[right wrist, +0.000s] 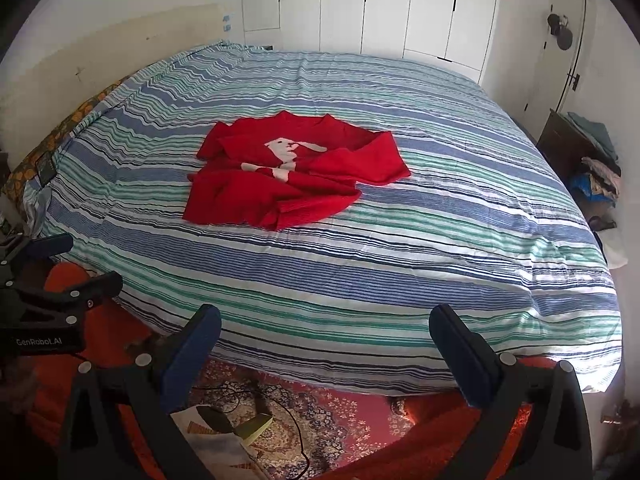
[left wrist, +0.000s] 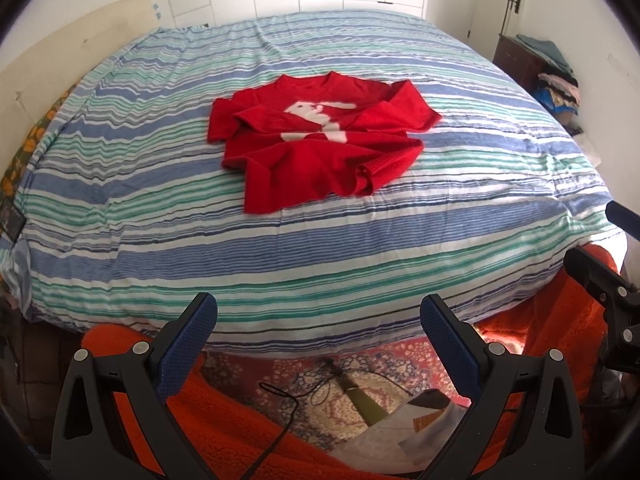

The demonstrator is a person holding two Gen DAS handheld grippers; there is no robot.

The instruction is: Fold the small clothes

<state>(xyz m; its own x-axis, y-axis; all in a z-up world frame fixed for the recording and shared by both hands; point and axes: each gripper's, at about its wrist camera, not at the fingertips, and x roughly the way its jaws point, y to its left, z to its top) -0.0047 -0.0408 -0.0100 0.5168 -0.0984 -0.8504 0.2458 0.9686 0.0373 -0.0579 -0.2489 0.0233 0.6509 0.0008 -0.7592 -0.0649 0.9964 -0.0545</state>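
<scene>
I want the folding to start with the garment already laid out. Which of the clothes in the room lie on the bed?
Only the red top with the white animal print lies on the striped bed. The other clothes sit piled on the dark cabinet by the wall.

both claws gape wide and empty, the left claw (left wrist: 318, 312) level beside the right claw (right wrist: 325, 322).

"GenRobot.AI" on left gripper (right wrist: 94, 270)
</scene>
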